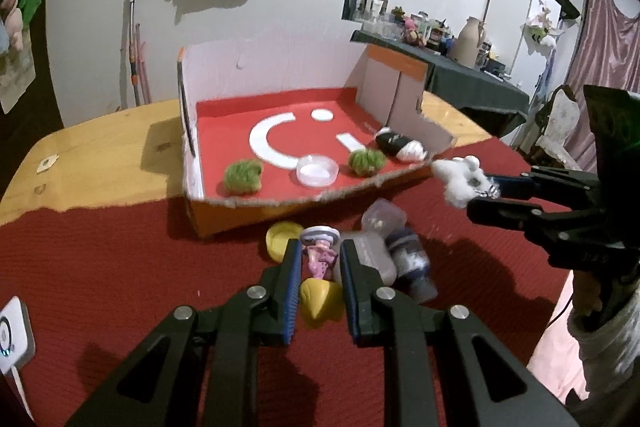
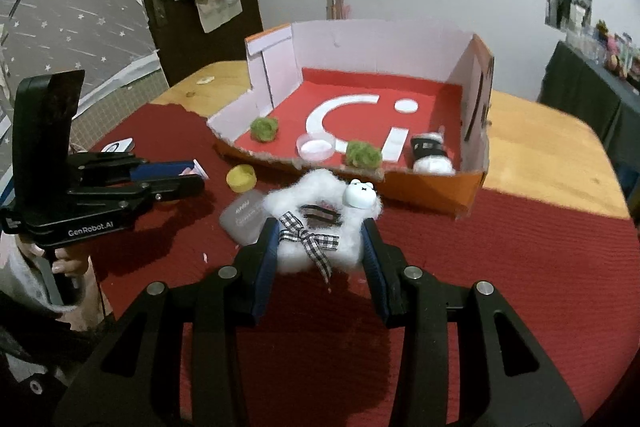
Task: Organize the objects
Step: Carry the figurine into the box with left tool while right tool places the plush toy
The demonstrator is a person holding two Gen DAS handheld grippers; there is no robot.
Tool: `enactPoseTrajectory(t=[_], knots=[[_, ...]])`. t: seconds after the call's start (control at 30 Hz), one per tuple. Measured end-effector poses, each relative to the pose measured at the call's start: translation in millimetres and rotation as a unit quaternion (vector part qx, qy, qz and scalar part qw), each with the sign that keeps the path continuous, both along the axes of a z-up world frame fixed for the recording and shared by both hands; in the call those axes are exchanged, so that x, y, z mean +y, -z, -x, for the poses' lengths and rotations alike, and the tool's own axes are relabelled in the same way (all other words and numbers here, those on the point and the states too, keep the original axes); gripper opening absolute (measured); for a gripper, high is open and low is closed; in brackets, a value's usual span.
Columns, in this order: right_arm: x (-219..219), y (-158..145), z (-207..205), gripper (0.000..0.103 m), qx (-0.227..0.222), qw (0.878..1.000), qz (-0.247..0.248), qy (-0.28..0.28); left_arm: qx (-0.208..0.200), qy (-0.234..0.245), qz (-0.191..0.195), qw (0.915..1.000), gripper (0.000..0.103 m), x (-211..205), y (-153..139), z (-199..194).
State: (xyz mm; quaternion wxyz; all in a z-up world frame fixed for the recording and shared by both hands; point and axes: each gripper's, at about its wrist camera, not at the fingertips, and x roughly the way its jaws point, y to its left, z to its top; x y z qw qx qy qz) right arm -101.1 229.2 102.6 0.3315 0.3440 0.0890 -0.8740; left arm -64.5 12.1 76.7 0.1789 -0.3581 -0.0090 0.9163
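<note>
In the left wrist view my left gripper (image 1: 320, 247) is shut on a small pink figurine with a white hat (image 1: 319, 255), low over the red mat. Around it lie a yellow cap (image 1: 281, 235), a yellow toy (image 1: 320, 303), a frosted case (image 1: 374, 259) and a dark bottle (image 1: 412, 263). My right gripper (image 2: 320, 227) is shut on a fluffy white clip (image 2: 320, 219) with a checked bow and a small bear, just in front of the cardboard box (image 2: 424, 187). Inside the box lie two green fuzzy balls (image 2: 264, 129) (image 2: 363, 153), a clear round dish (image 2: 315, 147) and a black-and-white item (image 2: 430, 155).
The box sits on a wooden table (image 2: 540, 143) partly covered by a red mat (image 2: 500, 267). A white device (image 1: 12, 331) lies at the mat's left edge. A hand (image 2: 68, 263) holds the left gripper (image 2: 196, 177). A cluttered dark table (image 1: 472, 79) stands behind to the right.
</note>
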Motion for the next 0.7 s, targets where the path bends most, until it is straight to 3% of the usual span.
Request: enactPoseTrajectory(t=[0.2,0.33,0.7], knots=[[-12.4,-20.6,25.2,0.038,0.026,1.0,-0.017,-0.004,0.031,0.002,0.027,0.9992,0.02,10.6,-25.0,24.6],[-27.5,-24.4,63.1,0.038,0.023,0.999,-0.039,-0.002,0.023,0.004,0.033,0.9992,0.02,18.0,-33.8,58.8],[-55.8,2.0,155.9,0.039,-0.042,0.994,-0.104,0.016,-0.056,-0.025,0.078,0.9951,0.02,24.7,-5.9,161.2]])
